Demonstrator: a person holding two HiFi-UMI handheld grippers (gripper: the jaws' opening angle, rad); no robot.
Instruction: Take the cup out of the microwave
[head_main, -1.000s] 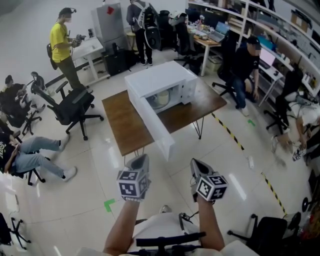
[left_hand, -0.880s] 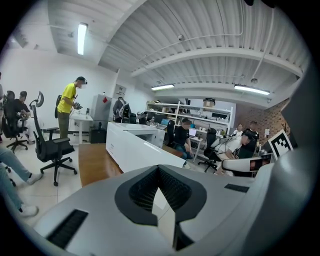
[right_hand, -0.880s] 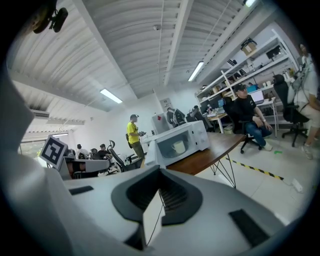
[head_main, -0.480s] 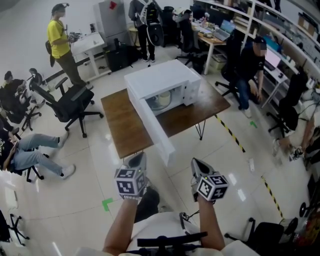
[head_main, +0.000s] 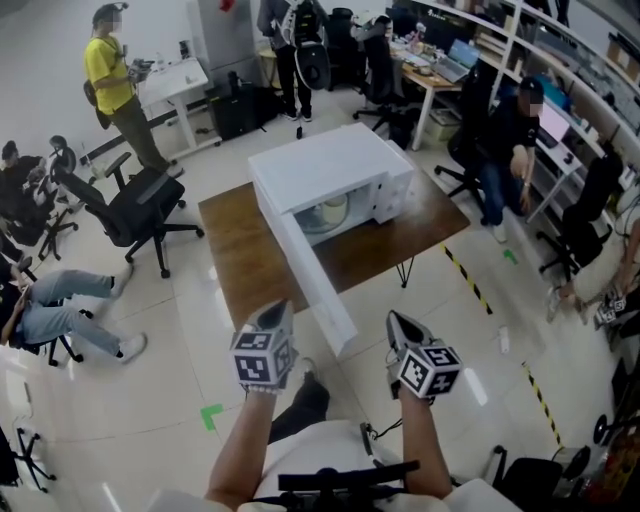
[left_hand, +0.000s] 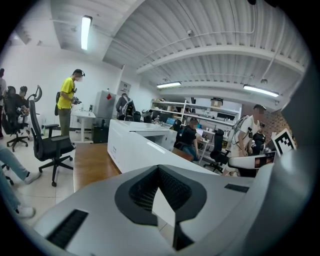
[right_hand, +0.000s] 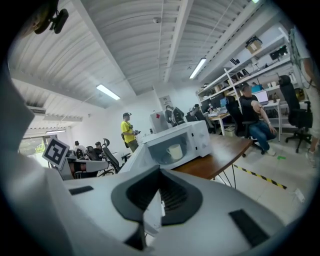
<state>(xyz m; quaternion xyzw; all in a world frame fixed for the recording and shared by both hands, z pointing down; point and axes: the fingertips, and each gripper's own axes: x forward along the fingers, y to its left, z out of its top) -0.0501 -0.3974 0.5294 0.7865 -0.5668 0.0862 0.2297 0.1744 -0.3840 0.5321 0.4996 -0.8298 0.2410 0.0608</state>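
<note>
A white microwave (head_main: 325, 170) stands on a brown table (head_main: 235, 250), its door (head_main: 315, 285) swung open toward me. A pale cup (head_main: 335, 210) sits inside the cavity; the right gripper view shows the cup (right_hand: 175, 151) upright in the microwave (right_hand: 192, 137). My left gripper (head_main: 275, 315) and right gripper (head_main: 400, 325) hover side by side over the floor, short of the table's near edge. Both are shut and hold nothing. In the left gripper view the microwave (left_hand: 132, 137) shows from its door side, and the cup is hidden.
A black office chair (head_main: 140, 205) stands left of the table. A person in a yellow shirt (head_main: 110, 80) stands at the back left, and seated people are at the left (head_main: 60, 305) and right (head_main: 515, 135). Yellow-black tape (head_main: 470, 285) runs along the floor on the right.
Both grippers and my viewpoint have moved toward the table, so the microwave and its open door look closer. Both stayed shut.
</note>
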